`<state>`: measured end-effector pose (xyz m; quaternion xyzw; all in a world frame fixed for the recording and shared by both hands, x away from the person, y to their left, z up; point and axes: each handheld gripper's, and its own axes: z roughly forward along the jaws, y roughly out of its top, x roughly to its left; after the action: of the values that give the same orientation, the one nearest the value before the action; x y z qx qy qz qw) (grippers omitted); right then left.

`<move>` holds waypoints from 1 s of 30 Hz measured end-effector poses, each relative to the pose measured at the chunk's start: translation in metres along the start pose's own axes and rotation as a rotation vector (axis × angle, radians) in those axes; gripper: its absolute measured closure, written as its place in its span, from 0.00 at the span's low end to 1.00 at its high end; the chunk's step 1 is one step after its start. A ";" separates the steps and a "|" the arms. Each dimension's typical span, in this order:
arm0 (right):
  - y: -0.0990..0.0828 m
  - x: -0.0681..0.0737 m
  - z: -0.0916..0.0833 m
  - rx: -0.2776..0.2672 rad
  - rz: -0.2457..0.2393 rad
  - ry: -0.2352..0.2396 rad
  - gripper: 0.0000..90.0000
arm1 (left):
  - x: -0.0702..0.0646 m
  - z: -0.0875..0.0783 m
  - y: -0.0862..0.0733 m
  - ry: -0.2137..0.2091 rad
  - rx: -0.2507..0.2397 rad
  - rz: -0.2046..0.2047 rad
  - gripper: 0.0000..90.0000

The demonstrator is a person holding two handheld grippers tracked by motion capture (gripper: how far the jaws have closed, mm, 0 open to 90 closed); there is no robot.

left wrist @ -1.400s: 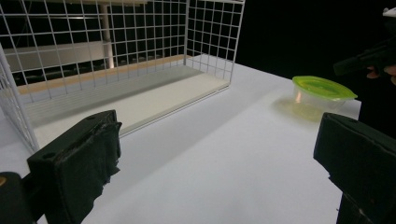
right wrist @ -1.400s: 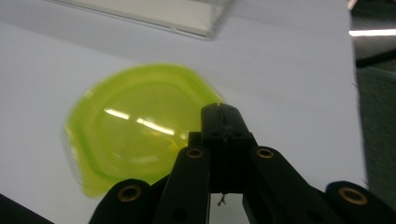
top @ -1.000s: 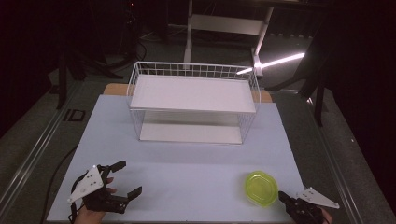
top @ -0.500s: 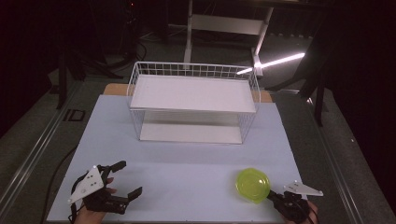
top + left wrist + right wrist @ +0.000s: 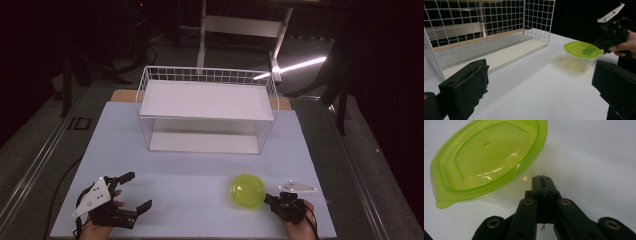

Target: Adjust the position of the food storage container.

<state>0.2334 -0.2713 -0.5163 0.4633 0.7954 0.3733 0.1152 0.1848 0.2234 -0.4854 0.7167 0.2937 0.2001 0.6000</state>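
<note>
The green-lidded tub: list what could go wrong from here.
1. The right claw looks shut on the very edge of the tub, which hangs tilted; it may slip out or swing.
2. If the lid is loose, a grip at the rim might pop it off.
3. The rack has a low lower shelf; a tilted tub may catch the wire.

White wire basket (image 5: 207, 112) on table (image 5: 200, 175)

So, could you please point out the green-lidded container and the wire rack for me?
green-lidded container (image 5: 247, 191), high view, middle of its lid.
wire rack (image 5: 206, 100), high view, bare top shelf.
</note>
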 end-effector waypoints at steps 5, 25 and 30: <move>0.010 0.011 0.014 0.000 -0.029 0.007 1.00 | 0.000 0.000 0.000 -0.003 -0.001 -0.002 0.02; 0.000 0.007 0.003 0.009 0.035 0.015 1.00 | 0.000 0.001 0.000 -0.004 0.003 0.000 0.02; -0.004 0.022 0.008 0.033 0.022 0.053 1.00 | -0.001 0.001 0.000 -0.005 0.005 0.006 0.02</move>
<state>0.2227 -0.2506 -0.5213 0.4640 0.7989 0.3737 0.0824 0.1847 0.2217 -0.4852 0.7197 0.2905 0.1994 0.5983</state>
